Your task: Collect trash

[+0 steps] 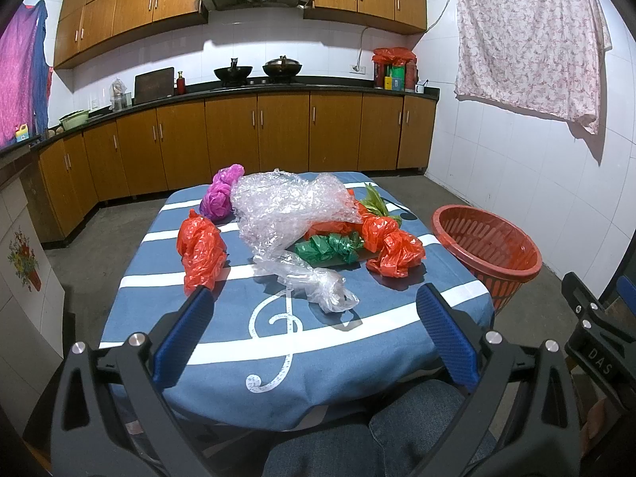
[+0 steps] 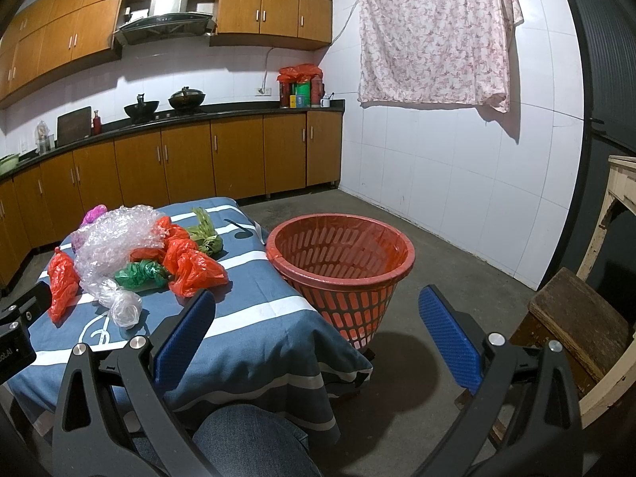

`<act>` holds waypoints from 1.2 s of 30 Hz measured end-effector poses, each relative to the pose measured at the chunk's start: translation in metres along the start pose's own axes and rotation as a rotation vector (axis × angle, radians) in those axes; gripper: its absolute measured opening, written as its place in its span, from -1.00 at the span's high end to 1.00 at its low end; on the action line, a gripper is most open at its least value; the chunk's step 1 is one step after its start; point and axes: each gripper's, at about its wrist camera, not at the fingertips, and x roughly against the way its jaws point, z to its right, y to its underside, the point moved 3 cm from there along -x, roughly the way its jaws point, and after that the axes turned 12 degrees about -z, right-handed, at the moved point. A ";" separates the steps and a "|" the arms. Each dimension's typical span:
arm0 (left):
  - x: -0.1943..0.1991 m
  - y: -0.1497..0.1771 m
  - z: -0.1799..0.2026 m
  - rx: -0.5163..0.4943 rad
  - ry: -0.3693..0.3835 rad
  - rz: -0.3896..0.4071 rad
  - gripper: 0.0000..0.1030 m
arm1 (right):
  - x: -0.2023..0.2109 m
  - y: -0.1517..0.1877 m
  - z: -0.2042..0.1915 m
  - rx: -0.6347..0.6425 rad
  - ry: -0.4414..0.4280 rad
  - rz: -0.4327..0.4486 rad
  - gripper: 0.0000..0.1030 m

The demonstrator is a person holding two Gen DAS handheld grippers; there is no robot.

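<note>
Crumpled plastic bags lie on a table with a blue striped cloth [image 1: 238, 342]: an orange bag [image 1: 200, 254] at left, a purple one [image 1: 220, 194] behind, a big clear sheet [image 1: 286, 206], a small clear bag [image 1: 318, 282], a green bag [image 1: 328, 248] and another orange bag [image 1: 391, 248]. A red basket [image 1: 489, 250] stands right of the table, also in the right wrist view [image 2: 342, 266]. My left gripper [image 1: 314, 310] is open and empty over the table's near side. My right gripper [image 2: 318, 310] is open and empty, near the basket.
Green leaves [image 1: 375, 202] lie at the table's far right. Kitchen cabinets and a counter [image 1: 258, 135] run along the back wall. A wooden stool [image 2: 576, 318] and a pale table leg [image 2: 608, 214] stand to the right. The person's knee [image 2: 246, 437] is below.
</note>
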 end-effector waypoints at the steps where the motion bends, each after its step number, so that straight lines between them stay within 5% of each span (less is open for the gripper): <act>1: 0.000 0.000 0.000 0.000 0.000 0.000 -0.93 | 0.000 0.000 0.000 0.000 0.000 0.000 -0.97; 19: -0.006 0.002 -0.009 0.021 -0.030 -0.004 -0.93 | -0.010 -0.002 0.003 -0.011 -0.030 -0.034 -0.97; 27: -0.034 -0.002 -0.063 0.132 -0.096 -0.043 -0.93 | -0.034 -0.015 -0.017 0.033 -0.053 -0.056 -0.97; 36: -0.089 -0.026 -0.131 0.242 -0.193 -0.089 -0.93 | -0.085 -0.041 -0.051 0.039 -0.199 -0.141 -0.97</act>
